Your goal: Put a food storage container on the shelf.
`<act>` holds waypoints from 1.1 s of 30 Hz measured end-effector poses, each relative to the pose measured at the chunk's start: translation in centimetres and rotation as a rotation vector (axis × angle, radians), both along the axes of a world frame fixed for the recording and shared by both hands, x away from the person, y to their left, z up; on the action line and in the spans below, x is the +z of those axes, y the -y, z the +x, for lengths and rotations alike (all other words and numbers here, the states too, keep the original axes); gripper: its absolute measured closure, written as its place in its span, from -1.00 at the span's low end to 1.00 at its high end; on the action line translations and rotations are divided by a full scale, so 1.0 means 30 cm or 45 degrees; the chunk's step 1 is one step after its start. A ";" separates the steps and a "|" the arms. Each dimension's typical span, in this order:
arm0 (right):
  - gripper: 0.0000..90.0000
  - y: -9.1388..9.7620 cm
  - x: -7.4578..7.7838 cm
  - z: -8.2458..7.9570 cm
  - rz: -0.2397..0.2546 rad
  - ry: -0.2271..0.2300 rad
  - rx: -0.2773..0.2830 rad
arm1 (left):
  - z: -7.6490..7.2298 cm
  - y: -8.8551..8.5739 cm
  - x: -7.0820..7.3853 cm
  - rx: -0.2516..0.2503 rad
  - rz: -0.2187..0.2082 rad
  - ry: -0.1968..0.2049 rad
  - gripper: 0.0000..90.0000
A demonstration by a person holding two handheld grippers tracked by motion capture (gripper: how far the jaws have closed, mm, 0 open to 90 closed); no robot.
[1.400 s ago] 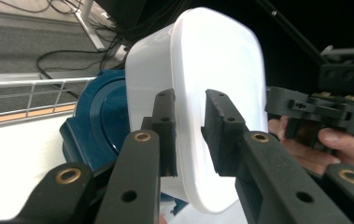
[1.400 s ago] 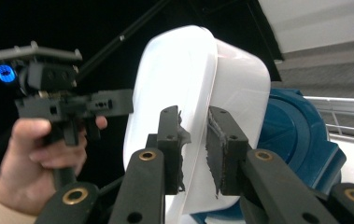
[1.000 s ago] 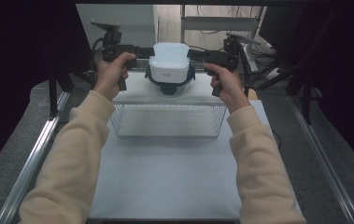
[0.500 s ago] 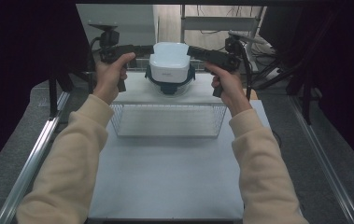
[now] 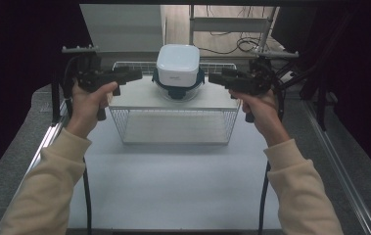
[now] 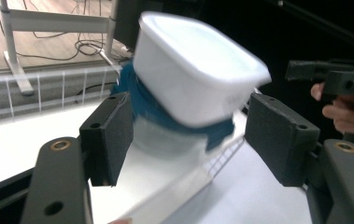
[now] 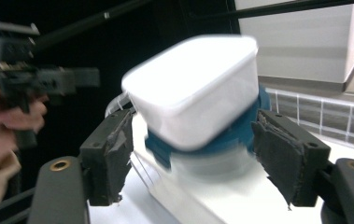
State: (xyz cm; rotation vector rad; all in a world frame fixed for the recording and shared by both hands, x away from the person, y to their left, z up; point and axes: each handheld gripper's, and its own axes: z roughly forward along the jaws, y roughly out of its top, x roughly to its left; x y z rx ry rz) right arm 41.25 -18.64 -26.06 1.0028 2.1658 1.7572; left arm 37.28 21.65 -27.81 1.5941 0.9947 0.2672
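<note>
- Tub: a white plastic box with rounded corners, sitting on a clear bowl with a dark blue lid between them. The stack stands on the white top of a wire rack, at the far middle of the table.
- Handling, as I judge it: the tub looks stiff, light and smooth, so pads could slip on its glossy sides. The bowl may be glass, so heavier and breakable. The stack could shift at the lid.
- Hold: I would squeeze the tub's two flat sides, left and right, low down near the lid, or grip the lid's rim to carry all together.
- Writing: a small grey mark on the tub's near face, too small to read.
- Left gripper: its jaws have just been opening and stand wide, just left of the stack, touching nothing.
- Right gripper: its jaws have likewise just been opening; released, just right of the stack, nothing between the pads.
- Cables lie on the floor beyond the table.
</note>
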 end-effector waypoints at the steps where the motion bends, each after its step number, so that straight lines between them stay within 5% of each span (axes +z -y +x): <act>1: -0.40 0.001 -0.012 -0.017 -0.029 0.005 0.000 | -0.020 0.000 -0.013 -0.003 0.013 0.014 -0.30; 3: -0.40 0.000 -0.050 -0.067 -0.121 0.057 -0.007 | -0.059 0.002 -0.040 -0.017 0.032 0.029 -0.31; 8: -0.41 0.008 -0.111 -0.140 -0.170 0.082 -0.002 | -0.151 0.007 -0.127 -0.052 0.057 0.034 -0.32; 10: -0.43 0.022 -0.165 -0.198 -0.204 0.097 0.001 | -0.202 0.019 -0.205 -0.061 0.123 0.030 -0.33; 11: -0.43 0.028 -0.185 -0.216 -0.218 0.101 -0.001 | -0.202 0.019 -0.205 -0.061 0.123 0.030 -0.34; 12: -0.43 0.036 -0.207 -0.234 -0.231 0.102 0.000 | -0.227 0.026 -0.261 -0.079 0.142 0.007 -0.34; 15: -0.42 0.053 -0.253 -0.267 -0.253 0.103 -0.004 | -0.250 0.036 -0.319 -0.087 0.149 -0.022 -0.35; 21: -0.42 0.110 -0.390 -0.329 -0.279 0.058 -0.022 | -0.304 0.073 -0.459 -0.084 0.235 -0.053 -0.36; 33: -0.40 0.202 -0.652 -0.402 -0.298 -0.090 -0.057 | -0.387 0.115 -0.651 -0.084 0.296 -0.127 -0.36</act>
